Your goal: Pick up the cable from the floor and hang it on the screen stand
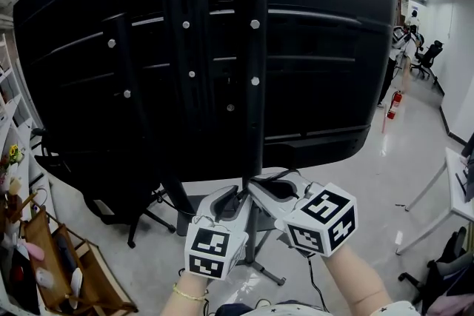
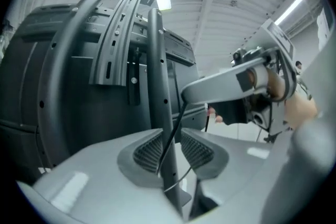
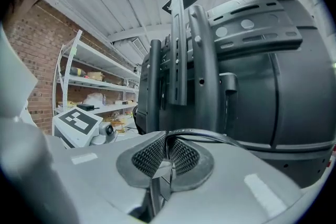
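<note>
Cable (image 3: pixel 210 137) pinched in right claw (image 3: pixel 167 140); left claw (image 2: pixel 171 138) alongside, parted (cable passing through), facing screen stand (image 1: pixel 254 85).

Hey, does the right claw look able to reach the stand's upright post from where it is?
Probably yes: the right claw, shut on the cable, sits just in front of the upright post, with nothing visible between them.

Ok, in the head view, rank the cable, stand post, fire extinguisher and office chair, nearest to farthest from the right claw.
1. cable: gripped in the right claw.
2. stand post: just ahead.
3. fire extinguisher: on the floor, far right.
4. office chair: beyond that, farthest back.
</note>
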The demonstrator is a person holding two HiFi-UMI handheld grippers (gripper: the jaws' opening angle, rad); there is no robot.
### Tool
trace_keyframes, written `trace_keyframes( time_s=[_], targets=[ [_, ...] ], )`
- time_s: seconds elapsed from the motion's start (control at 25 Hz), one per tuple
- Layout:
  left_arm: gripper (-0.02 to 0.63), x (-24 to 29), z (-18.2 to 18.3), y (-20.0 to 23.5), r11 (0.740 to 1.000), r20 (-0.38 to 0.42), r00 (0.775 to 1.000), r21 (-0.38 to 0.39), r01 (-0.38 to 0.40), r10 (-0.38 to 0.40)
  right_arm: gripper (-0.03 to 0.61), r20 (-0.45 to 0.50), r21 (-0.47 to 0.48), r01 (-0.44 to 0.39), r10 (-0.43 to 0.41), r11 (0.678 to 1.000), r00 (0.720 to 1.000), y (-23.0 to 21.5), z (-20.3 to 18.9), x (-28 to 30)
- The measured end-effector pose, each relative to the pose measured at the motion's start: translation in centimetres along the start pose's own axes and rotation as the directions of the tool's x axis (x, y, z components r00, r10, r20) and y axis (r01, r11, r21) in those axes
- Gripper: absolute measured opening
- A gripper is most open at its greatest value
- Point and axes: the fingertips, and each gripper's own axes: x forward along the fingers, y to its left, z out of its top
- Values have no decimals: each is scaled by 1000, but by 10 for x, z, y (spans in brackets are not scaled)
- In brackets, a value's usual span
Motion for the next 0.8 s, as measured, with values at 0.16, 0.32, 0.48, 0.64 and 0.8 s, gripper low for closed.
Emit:
trace_keyframes(
  time_s=[0.16, 0.32, 0.48, 0.64, 0.8],
  targets=[
    [78, 1, 34, 8, 999, 55, 998, 36, 0, -2, 18, 48, -32, -36, 38, 999, 998, 3, 36, -8],
    [33, -6, 75, 9, 998, 108, 994, 64, 22, -29, 23, 105, -97, -27, 37, 995, 994, 5, 78, -16],
    [15, -19, 124, 26, 1000, 166, 986, 23, 2, -6, 78, 209, -211, 66, -21, 975, 978, 5, 122, -30],
    [13, -41, 179, 46, 1000, 245, 969, -3, 11, -10, 94, 262, -257, 133, -63, 957, 963, -1, 147, -40],
    [11, -65, 237, 61, 999, 319, 947, 34, -36, 23, 91, 284, -260, 200, -123, 945, 951, -14, 156, -42]
  ],
)
